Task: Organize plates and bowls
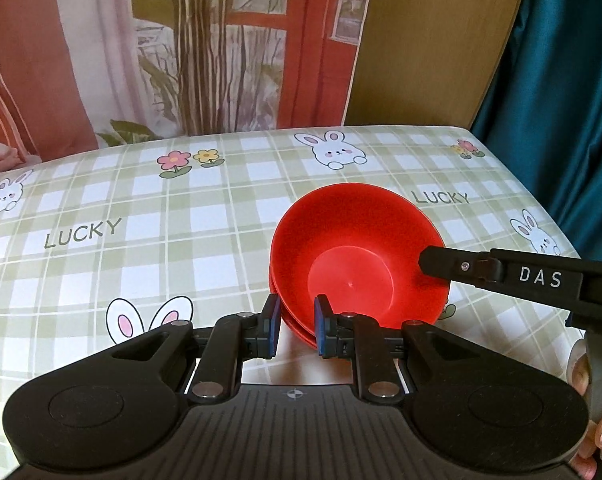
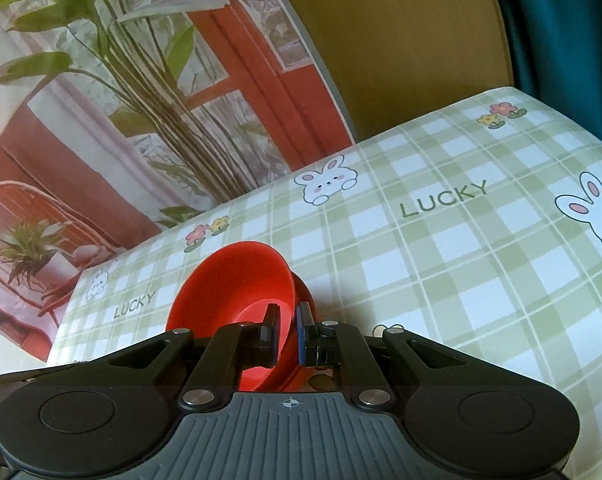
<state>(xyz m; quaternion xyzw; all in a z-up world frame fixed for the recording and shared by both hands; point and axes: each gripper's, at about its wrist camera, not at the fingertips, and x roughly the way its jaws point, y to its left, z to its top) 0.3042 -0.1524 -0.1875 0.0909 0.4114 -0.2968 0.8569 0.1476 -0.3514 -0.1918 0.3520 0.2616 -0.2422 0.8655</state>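
Resting on a green-and-white checked worktop (image 1: 141, 208) printed with rabbits, flowers and the word LUCKY, a stack of red bowls (image 1: 357, 264) sits at the lower centre-right of the left wrist view. At least two bowls are nested, the top one tipped so its inside faces the camera.

At the bottom centre of that view, the left gripper (image 1: 297, 326) has its jaws a little apart, one blue-padded finger on each side of the near rim of the stack; whether the pads press the rim cannot be told. From the right edge of the same frame, the right gripper (image 1: 433, 264), black and marked DAS, reaches in, its tip on the right rim of the top bowl. A hand (image 1: 593, 420) shows at the lower right corner behind it.

In the right wrist view, the right gripper (image 2: 288, 330) has its jaws nearly together across the wall of the top bowl (image 2: 229, 292), one finger inside and one outside, at the lower centre of the frame.

Behind the worktop, a printed backdrop (image 1: 181, 48) of plants and red window frames fills the upper left, with a teal curtain (image 1: 561, 100) at the upper right.
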